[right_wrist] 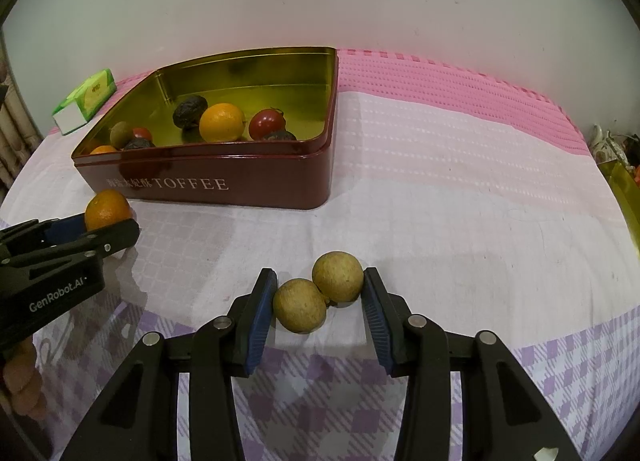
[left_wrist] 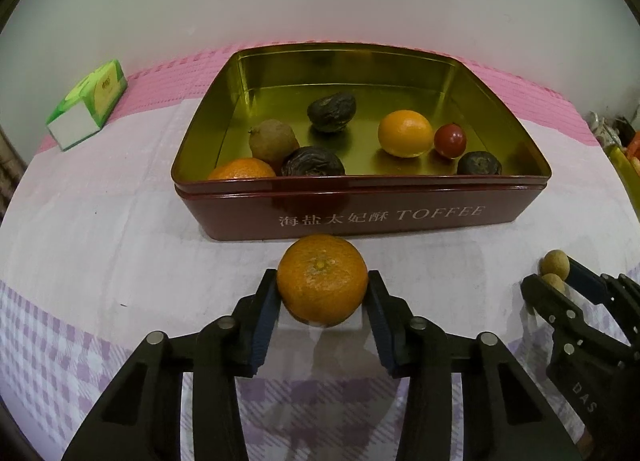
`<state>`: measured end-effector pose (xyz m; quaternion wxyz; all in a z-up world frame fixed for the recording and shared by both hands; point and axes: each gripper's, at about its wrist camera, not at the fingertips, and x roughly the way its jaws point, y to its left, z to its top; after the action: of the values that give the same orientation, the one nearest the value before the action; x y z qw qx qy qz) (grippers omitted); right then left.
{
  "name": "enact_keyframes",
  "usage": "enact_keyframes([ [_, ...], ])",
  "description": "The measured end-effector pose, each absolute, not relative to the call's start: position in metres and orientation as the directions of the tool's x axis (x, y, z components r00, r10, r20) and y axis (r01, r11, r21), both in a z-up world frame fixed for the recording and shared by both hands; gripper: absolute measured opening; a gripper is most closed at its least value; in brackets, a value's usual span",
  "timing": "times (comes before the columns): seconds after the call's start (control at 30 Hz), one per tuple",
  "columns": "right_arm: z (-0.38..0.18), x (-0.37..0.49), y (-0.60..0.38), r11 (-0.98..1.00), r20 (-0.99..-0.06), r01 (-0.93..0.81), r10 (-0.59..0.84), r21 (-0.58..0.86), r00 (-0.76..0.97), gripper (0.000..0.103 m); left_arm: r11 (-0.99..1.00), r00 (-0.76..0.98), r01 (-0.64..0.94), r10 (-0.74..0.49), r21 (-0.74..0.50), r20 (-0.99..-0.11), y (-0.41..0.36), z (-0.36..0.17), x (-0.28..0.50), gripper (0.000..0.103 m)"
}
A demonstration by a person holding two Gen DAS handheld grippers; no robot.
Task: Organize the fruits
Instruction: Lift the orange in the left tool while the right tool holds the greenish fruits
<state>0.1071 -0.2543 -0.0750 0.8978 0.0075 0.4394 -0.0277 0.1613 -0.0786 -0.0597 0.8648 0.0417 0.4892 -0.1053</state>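
A red toffee tin (left_wrist: 360, 217) (right_wrist: 240, 189) with a gold inside holds several fruits: an orange (left_wrist: 405, 133), a red tomato (left_wrist: 450, 140), dark wrinkled fruits (left_wrist: 331, 111) and a brown fruit (left_wrist: 273, 141). My left gripper (left_wrist: 322, 295) is shut on a mandarin (left_wrist: 322, 279) just in front of the tin; it also shows in the right wrist view (right_wrist: 107, 209). My right gripper (right_wrist: 319, 297) is shut on two joined tan longans (right_wrist: 318, 291), low over the cloth, to the right of the left gripper.
A green tissue box (left_wrist: 86, 103) (right_wrist: 86, 99) lies at the far left near the wall. The table carries a pink and lilac checked cloth (right_wrist: 460, 181). Clutter and a gold edge (right_wrist: 624, 185) sit at the far right.
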Motion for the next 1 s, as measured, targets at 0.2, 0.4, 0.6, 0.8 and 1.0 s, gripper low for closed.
enact_keyframes([
  [0.2,-0.075,0.107,-0.253,0.998,-0.788,0.057,-0.046,-0.014,0.614,0.041,0.973,0.512,0.229,-0.145,-0.028,-0.847,-0.077,-0.059,0.159,0.043],
  [0.4,-0.075,0.109,-0.253,0.998,-0.788,0.055,-0.047,-0.017,0.613,0.041,0.972,0.522,0.233,-0.15,-0.029,-0.839,-0.075,-0.059,0.154,0.043],
  [0.6,-0.075,0.11,-0.253,0.998,-0.792,0.054,-0.05,-0.022,0.609,0.041,0.972,0.529,0.235,-0.15,-0.026,-0.835,-0.076,-0.059,0.152,0.044],
  [0.8,-0.074,0.112,-0.253,0.998,-0.796,0.055,-0.054,-0.025,0.604,0.041,0.972,0.53,0.234,-0.151,-0.026,-0.834,-0.076,-0.059,0.152,0.044],
  [1.0,-0.075,0.114,-0.252,0.998,-0.802,0.056,-0.056,-0.028,0.595,0.041,0.972,0.53,0.232,-0.153,-0.031,-0.834,-0.075,-0.06,0.151,0.044],
])
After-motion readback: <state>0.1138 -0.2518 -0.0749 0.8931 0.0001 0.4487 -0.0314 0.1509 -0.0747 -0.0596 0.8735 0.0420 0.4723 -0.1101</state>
